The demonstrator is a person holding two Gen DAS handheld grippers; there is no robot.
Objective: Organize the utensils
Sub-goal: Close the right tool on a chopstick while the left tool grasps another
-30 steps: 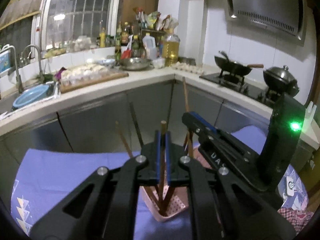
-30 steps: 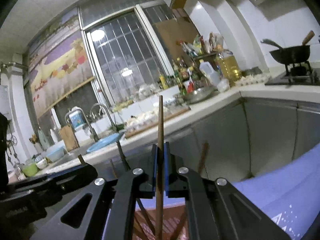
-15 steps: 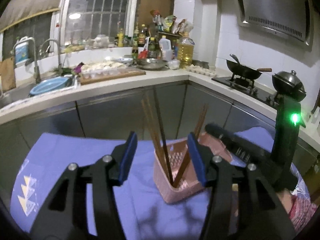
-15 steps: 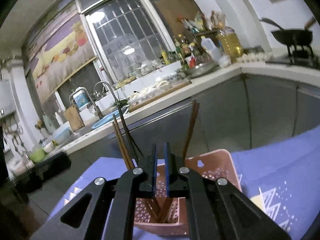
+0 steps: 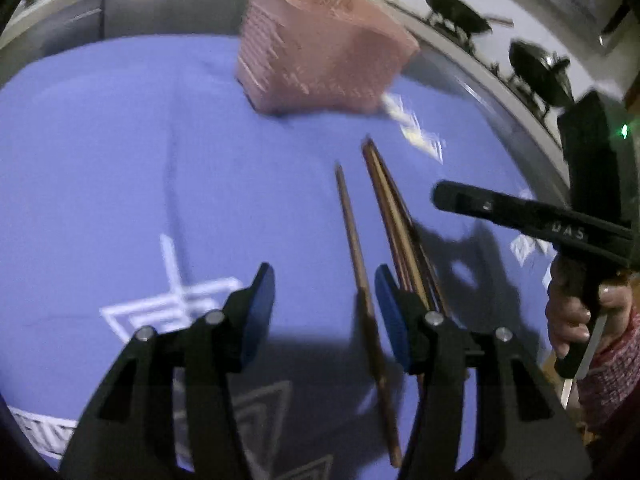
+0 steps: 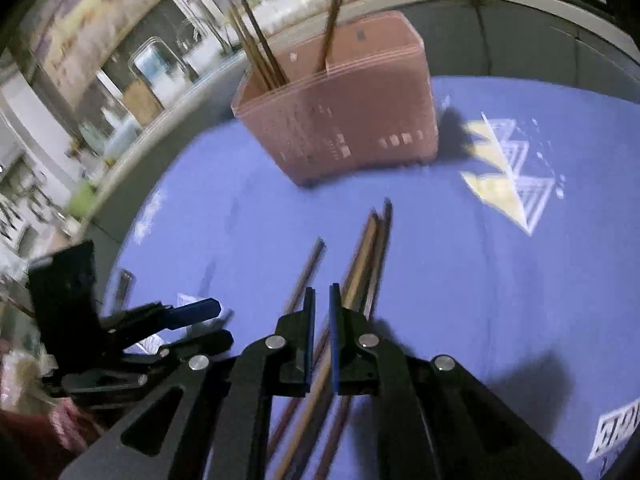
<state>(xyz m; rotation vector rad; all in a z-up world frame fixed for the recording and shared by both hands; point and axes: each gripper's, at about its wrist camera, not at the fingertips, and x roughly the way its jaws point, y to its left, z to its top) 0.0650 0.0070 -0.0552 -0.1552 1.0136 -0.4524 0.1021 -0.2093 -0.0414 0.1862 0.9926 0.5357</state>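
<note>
A: What is taking up most of both views?

B: The surface (image 5: 120, 152), under a blue cloth, is filling the middle and lower frame in each. On it a pink basket (image 5: 320, 52) is standing at the top centre of the left view and the upper centre of the right view.

A: Is anything sitting in the basket?

B: A few chopsticks are leaning upright in it (image 6: 256, 36), poking above its rim in the right view.

A: And the loose ones?

B: A bundle (image 5: 396, 216) is lying flat on the cloth, right of centre in the left view, with a single stick (image 5: 352, 232) lying just beside it on the left. They are pointing toward the basket but are well apart from it.

A: How is the left claw (image 5: 324, 312) standing?

B: It is gaping wide at the bottom of its view, holding nothing. The single stick is running between its fingers, nearer the right one, and the bundle is passing behind that right finger.

A: And the right claw (image 6: 322, 340)?

B: Its pads are standing nearly together with a thin slit left, gripping nothing. It is hanging over the bundle, at the lower centre of its view.
</note>
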